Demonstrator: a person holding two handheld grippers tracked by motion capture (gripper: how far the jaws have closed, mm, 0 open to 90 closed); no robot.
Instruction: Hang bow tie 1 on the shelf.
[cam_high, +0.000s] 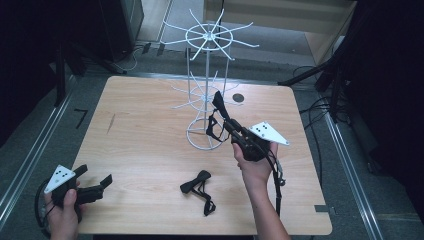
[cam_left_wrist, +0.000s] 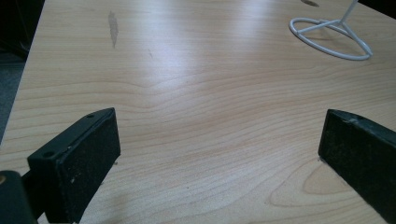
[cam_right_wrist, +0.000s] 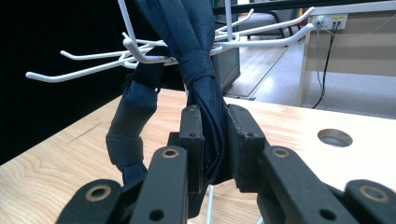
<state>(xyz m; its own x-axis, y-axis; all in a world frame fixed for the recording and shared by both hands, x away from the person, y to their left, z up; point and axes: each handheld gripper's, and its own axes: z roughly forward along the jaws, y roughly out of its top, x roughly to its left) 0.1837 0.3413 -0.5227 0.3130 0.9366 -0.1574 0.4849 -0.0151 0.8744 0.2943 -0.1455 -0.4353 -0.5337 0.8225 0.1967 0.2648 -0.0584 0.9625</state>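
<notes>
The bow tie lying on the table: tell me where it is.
In the high view the loose bow tie lies flat on the table near its front edge, below the white wire rack, between the two hands.

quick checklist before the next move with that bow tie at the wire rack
1. Right gripper pinching the dark bow tie: ok, the fabric sits between the pads.
2. Bow tie level with the lower arms of the white rack: ok, it is right against a hook in the right gripper view.
3. Strap loop over a hook: cannot tell, it hangs beside the hook tip.
4. Rack base ring flat on the table: ok.
5. Second bow tie waiting on the table: ok, untouched.
6. Left gripper out of the way: ok, open, low over bare wood.
</notes>
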